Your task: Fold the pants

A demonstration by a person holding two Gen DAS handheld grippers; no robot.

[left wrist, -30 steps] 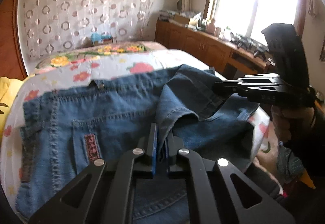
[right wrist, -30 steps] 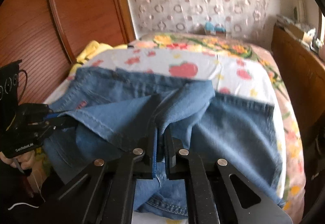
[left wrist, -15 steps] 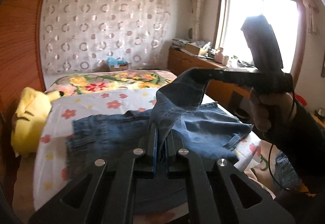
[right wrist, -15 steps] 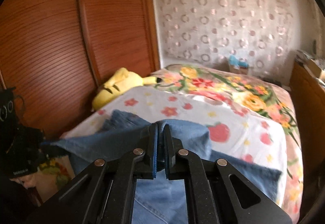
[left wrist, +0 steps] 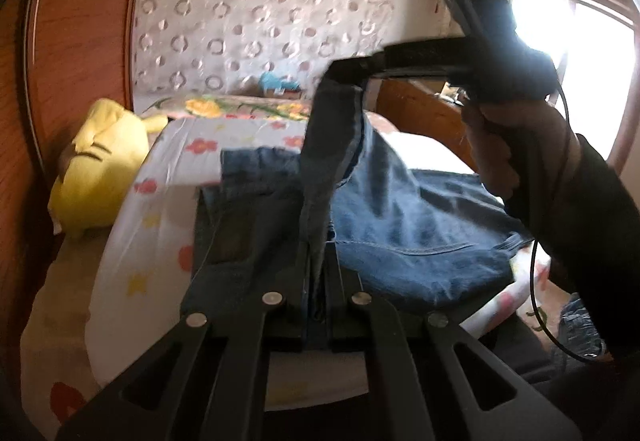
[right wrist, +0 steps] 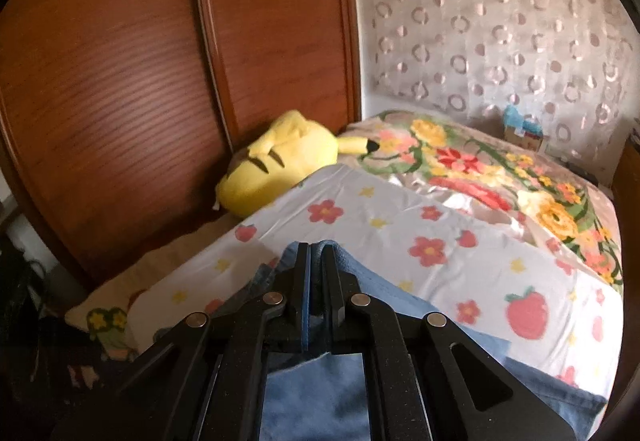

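Blue denim pants [left wrist: 400, 225] lie on the flowered bed sheet [left wrist: 160, 201], with one edge lifted off the bed. My left gripper [left wrist: 318, 253] is shut on a fold of the denim at the near side. In the left wrist view my right gripper [left wrist: 344, 71], held by a hand [left wrist: 500, 153], is raised above the bed and shut on the far end of the same lifted edge, so the cloth hangs taut between the two. In the right wrist view the right gripper [right wrist: 316, 253] pinches light blue denim [right wrist: 400, 301] that drapes below its fingers.
A yellow plush toy [right wrist: 276, 161] lies at the left of the bed beside a wooden wardrobe [right wrist: 160, 61]. A floral quilt [right wrist: 500, 169] covers the far bed. A patterned curtain [left wrist: 260, 13] hangs behind, with a window [left wrist: 580, 61] and wooden cabinet [left wrist: 420, 113] at right.
Both grippers have pulled back and risen with the pinched denim edge, the right one higher. The pants now look smaller and farther on the bed, and more of the room shows.
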